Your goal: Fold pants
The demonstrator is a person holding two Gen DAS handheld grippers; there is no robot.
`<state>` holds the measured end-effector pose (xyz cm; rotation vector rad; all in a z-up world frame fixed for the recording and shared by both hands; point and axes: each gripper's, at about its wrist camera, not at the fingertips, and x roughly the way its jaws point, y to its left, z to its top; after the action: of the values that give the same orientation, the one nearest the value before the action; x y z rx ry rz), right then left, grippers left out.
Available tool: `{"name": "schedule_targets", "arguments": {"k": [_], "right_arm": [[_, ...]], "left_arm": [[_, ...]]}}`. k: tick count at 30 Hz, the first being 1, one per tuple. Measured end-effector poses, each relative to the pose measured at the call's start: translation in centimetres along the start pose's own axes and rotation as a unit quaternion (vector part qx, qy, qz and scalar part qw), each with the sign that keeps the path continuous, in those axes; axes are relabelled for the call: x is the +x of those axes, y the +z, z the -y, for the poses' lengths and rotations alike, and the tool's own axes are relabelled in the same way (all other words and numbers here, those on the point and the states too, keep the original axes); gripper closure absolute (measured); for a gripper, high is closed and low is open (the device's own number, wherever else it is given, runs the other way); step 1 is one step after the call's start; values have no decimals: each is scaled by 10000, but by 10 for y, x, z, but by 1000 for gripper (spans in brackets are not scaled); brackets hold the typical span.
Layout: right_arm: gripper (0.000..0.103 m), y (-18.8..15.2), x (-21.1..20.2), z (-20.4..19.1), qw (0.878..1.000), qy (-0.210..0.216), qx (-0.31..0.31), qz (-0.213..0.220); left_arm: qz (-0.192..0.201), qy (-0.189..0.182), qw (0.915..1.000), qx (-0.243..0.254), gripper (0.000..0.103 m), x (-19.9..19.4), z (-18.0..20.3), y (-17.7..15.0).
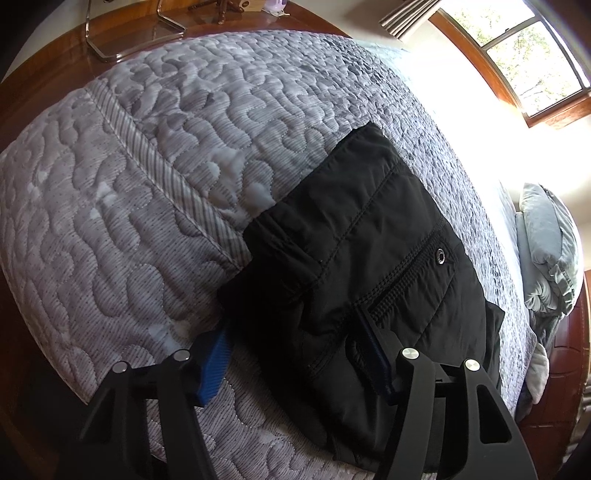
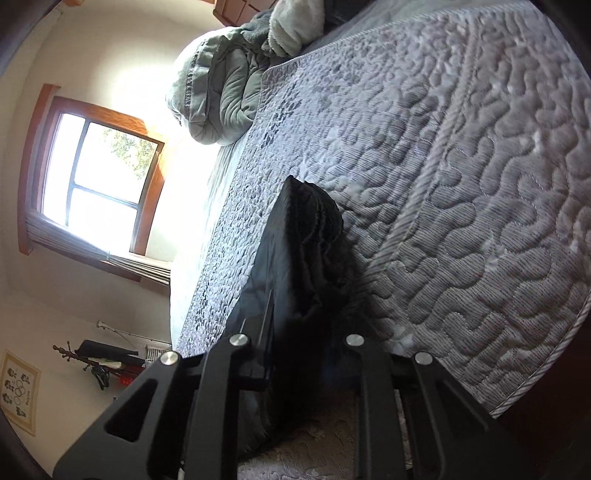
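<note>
The black pants point(image 1: 354, 243) lie folded in a compact stack on the grey quilted bed point(image 1: 147, 177). A pocket with a metal eyelet faces up. My left gripper point(image 1: 295, 354) is open, its blue pads point(image 1: 212, 365) straddling the near edge of the pants, one pad on the quilt, the other on the fabric. In the right wrist view the pants point(image 2: 306, 258) show as a dark folded stack seen edge-on. My right gripper point(image 2: 299, 354) is open with the pants' near end between its fingers.
A grey rumpled duvet and pillow point(image 1: 550, 243) lie at the head of the bed, also in the right wrist view point(image 2: 221, 96). A bright window point(image 2: 99, 177) is beside the bed. A wooden floor and a metal chair frame point(image 1: 122, 33) lie beyond the bed's foot.
</note>
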<state>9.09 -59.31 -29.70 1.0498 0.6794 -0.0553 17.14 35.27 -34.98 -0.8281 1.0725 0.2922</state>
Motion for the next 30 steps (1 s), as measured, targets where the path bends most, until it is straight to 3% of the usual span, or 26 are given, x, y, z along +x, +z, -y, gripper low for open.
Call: {"name": "schedule_targets", "arguments": {"k": [10, 18, 30], "right_arm": [[87, -3, -11, -123, 9873, -589, -1472, 24], [87, -27, -1, -215, 9598, -933, -2646, 23], [88, -77, 15, -289, 9217, -1366, -3629, -45]], "left_arm": [[-5, -85, 9998, 165, 39, -7, -5, -3], [-25, -285, 9995, 153, 41, -10, -12, -6], [-45, -544, 9985, 89, 41, -14, -23, -8]]}}
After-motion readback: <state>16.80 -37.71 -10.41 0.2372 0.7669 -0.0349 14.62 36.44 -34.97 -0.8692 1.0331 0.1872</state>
